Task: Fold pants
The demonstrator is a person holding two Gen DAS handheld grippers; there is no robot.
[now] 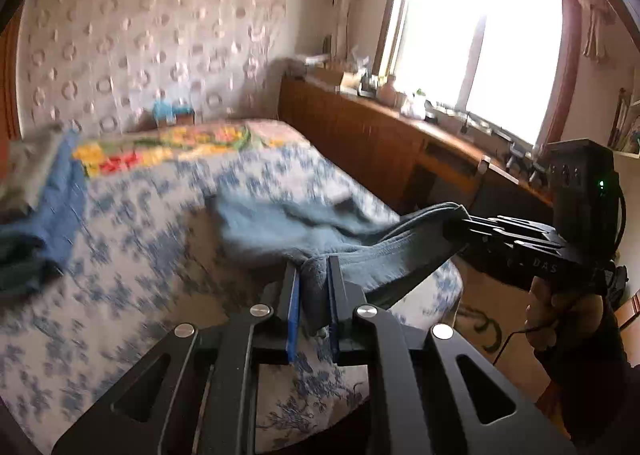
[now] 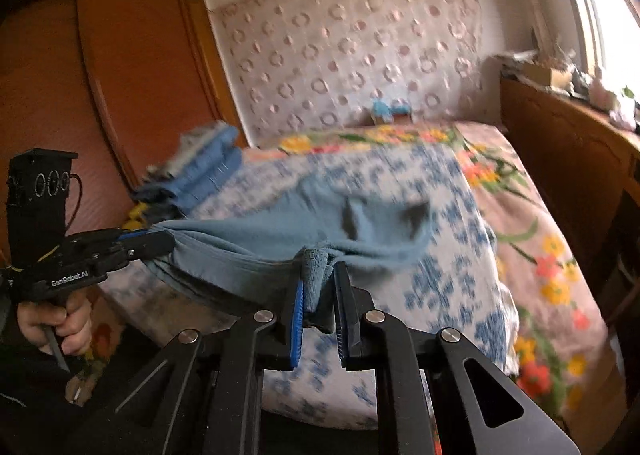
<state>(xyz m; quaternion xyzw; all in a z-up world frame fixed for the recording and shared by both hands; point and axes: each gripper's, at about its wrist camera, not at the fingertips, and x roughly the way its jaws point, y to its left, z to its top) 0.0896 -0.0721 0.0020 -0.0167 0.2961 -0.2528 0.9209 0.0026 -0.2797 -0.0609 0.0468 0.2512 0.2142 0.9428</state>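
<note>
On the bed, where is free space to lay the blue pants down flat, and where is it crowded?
Free: the blue-flowered sheet between the lifted pants and the bright floral blanket, and its near part beside the folded stack. Crowded: the far corner by the wardrobe, where the folded clothes lie. Both the left gripper and right gripper hold the pants.

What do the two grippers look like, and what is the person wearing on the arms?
Both grippers are black, with flat linkage arms joined by silver round pins and blue pads inside the fingers. The right gripper carries a black box with a green light, faint letters on its body and a black cable. The left gripper has white lettering and a box with ring marks. A dark sleeve shows on the right arm.
</note>
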